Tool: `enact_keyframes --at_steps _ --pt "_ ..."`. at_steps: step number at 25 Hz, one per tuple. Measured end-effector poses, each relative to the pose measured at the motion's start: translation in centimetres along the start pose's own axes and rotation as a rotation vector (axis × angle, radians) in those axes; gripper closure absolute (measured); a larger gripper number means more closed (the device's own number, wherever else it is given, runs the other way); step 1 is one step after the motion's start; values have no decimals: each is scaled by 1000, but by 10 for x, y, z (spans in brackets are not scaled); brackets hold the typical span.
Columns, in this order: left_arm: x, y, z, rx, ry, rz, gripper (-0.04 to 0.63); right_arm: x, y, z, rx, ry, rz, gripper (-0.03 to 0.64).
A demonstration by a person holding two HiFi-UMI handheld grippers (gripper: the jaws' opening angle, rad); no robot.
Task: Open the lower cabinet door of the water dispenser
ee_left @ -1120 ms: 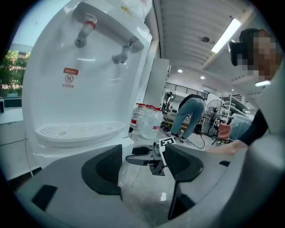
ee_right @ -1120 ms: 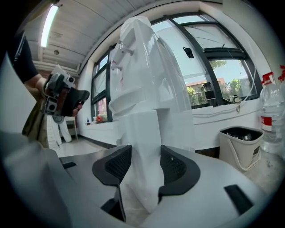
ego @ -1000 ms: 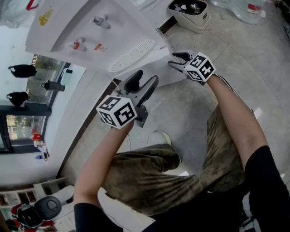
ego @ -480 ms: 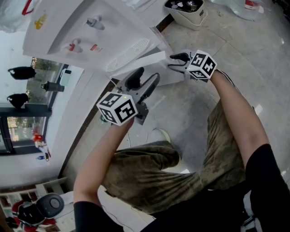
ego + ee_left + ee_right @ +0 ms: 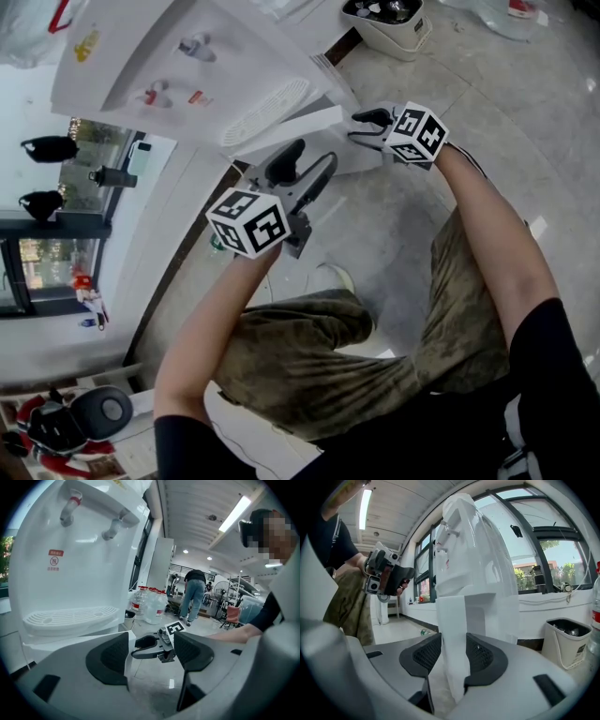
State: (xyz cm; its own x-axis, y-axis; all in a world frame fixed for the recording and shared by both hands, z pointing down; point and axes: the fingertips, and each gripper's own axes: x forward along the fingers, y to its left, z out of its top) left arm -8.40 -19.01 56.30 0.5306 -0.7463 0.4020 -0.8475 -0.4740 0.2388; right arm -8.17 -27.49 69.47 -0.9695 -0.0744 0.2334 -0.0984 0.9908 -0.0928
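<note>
gripping the free edge of the lower cabinet door [image 5: 452,634], the right gripper [image 5: 367,127] has its two dark pads set against the panel's two faces. its jaws have just been closing, and the white door edge fills the gap between them. the door sits low on the front of the white water dispenser [image 5: 187,66], under the drip tray [image 5: 70,618], and the held edge stands a little clear of the dispenser's body.

a red-ringed sign [image 5: 55,560] is stuck on the dispenser's front below the red-collared tap [image 5: 72,506], but its print is too small to read. the second tap [image 5: 112,527] beside it is plain and pale. a yellow mark [image 5: 92,37] on the dispenser's top cannot be read either. large water bottles [image 5: 140,603] with red labels stand on the floor beyond the dispenser, their lettering unreadable. each gripper's cube carries only black-and-white square patterns, no words.

the left gripper [image 5: 151,651] hangs in front of the dispenser near the drip tray, apart from the door. its jaws are spread wide with nothing between them, and the right gripper shows through the gap.

the pale stone floor [image 5: 394,216] in front of the dispenser lies bare as far as the person's camouflage trousers [image 5: 309,356]. a cream bin [image 5: 389,23] stands by the wall beside the dispenser, well apart from the door.
</note>
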Motion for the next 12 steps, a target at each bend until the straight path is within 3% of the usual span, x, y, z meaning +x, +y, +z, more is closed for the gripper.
enact_keyframes --at_steps 12 --pt "2 5 -13 -44 33 -1 316 -10 30 -5 -31 18 178 463"
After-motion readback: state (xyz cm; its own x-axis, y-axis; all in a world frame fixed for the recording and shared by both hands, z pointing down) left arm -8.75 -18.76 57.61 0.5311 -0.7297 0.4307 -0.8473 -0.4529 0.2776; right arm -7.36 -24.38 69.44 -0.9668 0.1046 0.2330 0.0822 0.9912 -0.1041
